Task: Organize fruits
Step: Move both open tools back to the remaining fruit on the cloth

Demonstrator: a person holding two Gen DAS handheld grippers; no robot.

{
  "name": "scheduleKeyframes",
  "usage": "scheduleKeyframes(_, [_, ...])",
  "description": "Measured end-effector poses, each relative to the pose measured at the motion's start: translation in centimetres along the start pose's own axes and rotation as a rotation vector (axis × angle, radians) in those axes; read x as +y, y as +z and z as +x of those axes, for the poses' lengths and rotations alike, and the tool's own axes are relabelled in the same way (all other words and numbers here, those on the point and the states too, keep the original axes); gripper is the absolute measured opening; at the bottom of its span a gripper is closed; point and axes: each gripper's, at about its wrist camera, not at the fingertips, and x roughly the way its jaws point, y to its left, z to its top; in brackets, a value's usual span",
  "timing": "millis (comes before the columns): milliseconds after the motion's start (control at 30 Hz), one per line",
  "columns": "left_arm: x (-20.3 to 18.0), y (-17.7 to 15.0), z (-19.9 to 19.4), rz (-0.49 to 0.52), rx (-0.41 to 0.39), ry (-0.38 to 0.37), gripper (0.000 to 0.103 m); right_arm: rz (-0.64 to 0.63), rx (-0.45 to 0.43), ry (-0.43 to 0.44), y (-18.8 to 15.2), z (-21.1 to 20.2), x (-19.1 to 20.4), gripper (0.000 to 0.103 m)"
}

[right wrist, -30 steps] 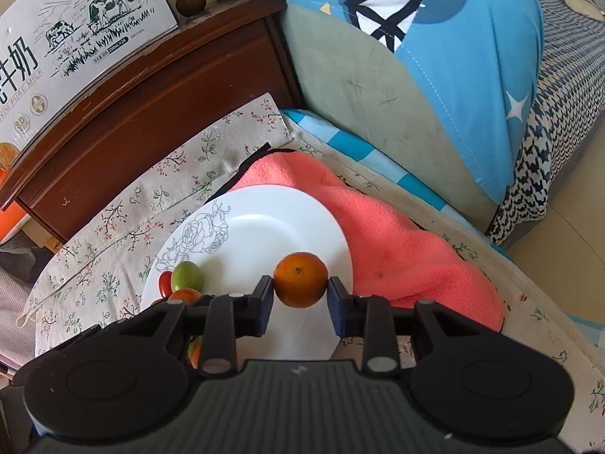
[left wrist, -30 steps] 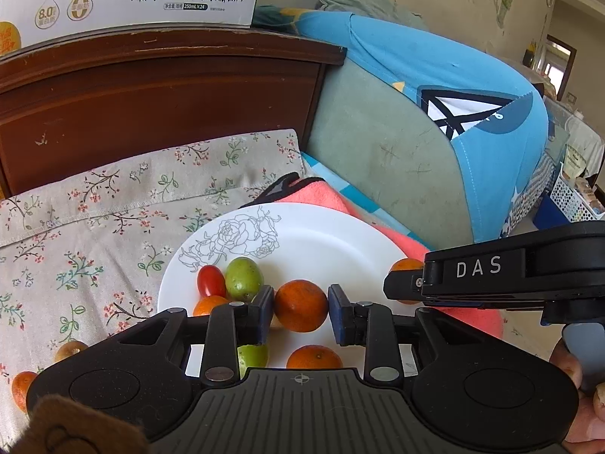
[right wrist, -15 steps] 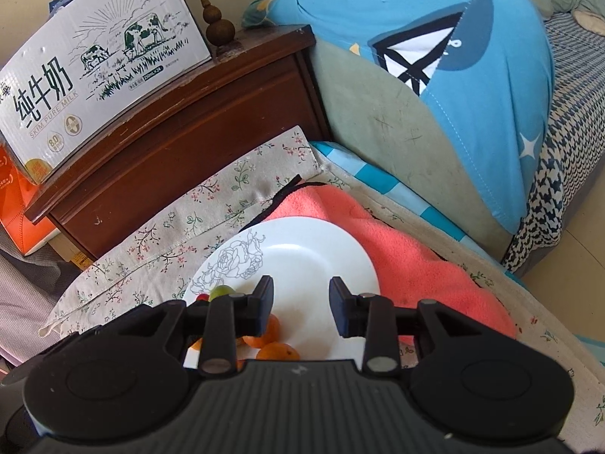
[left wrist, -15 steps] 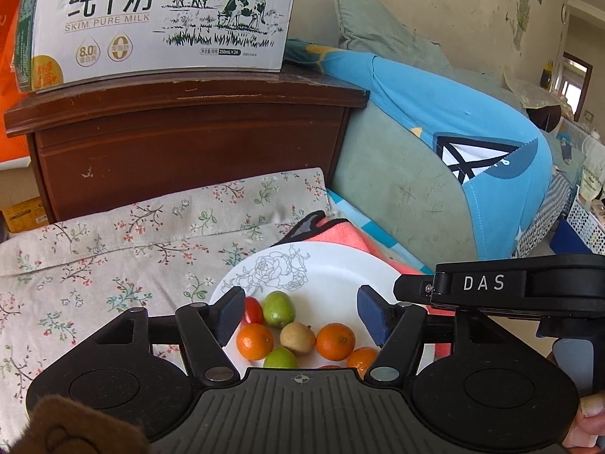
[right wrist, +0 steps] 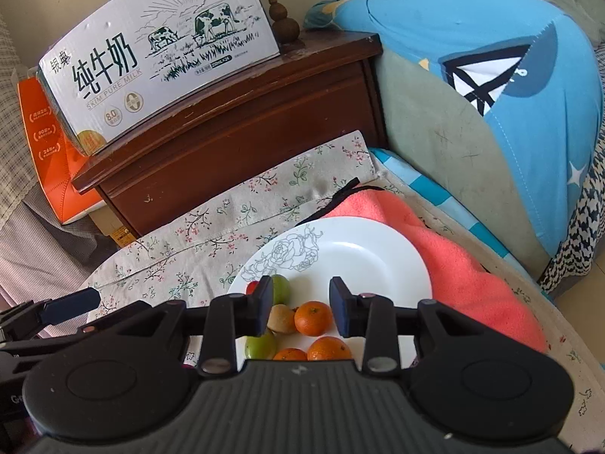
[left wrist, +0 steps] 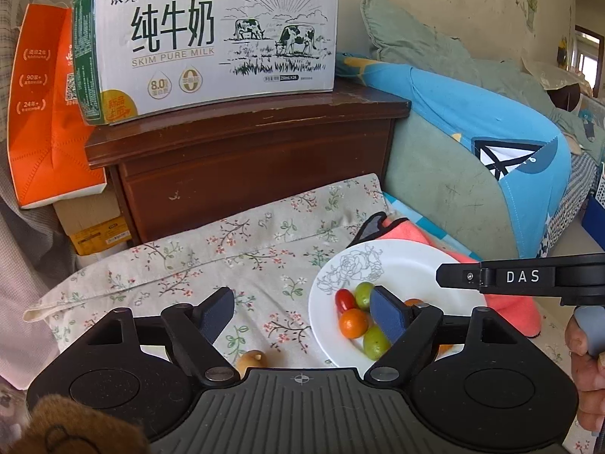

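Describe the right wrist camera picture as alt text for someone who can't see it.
The right gripper is open and empty above a white plate holding oranges, green fruits and a brown kiwi. The plate sits on a flowered cloth beside a pink towel, with a milk carton on a wooden cabinet behind.

plate [right wrist: 378, 249]: white, rose outline print, flat on floral cloth and pink towel
oranges [right wrist: 313, 317]: three small, clustered at near rim
green fruits [right wrist: 280, 289]: two, round
cherry tomato [left wrist: 344, 300]: red, beside green fruit
kiwi [right wrist: 281, 318]: brown, touching orange
stray fruit [left wrist: 250, 360]: tan, on cloth, off plate
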Motion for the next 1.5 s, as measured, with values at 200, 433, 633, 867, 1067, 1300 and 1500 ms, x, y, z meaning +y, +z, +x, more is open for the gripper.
scheduleKeyframes(200, [3.1, -0.2, 0.5, -0.064, 0.050, 0.041, 0.081, -0.090, 0.029, 0.077, -1.0, 0.5, 1.8, 0.034])
scheduleKeyframes(433, [5.8, -1.0, 2.6, -0.122, 0.132, 0.108, 0.081, -0.193, 0.089, 0.185, -3.0, 1.1, 4.2, 0.034])
scheduleKeyframes(633, [7.2, -1.8, 4.0, -0.161, 0.210, 0.131, 0.081, -0.282, 0.136, 0.253, -4.8, 1.5, 6.2, 0.034])
scheduleKeyframes(867, [7.4, -3.0, 5.1, -0.142, 0.286, 0.152, 0.081, -0.371, 0.188, 0.285, -6.8, 2.5, 7.9, 0.034])
scheduleKeyframes(1067, [8.1, -3.7, 6.0, -0.175, 0.329, 0.150, 0.080, -0.452, 0.200, 0.269, -8.0, 3.3, 8.9, 0.034])
scheduleKeyframes(1300, [8.0, -4.0, 6.5, -0.179, 0.348, 0.134, 0.079, -0.522, 0.216, 0.251, -8.7, 4.3, 10.1, 0.034])
scheduleKeyframes(1500, [7.8, -4.6, 7.1, -0.163, 0.368, 0.128, 0.077, -0.570, 0.225, 0.224, -9.0, 5.4, 10.7, 0.034])
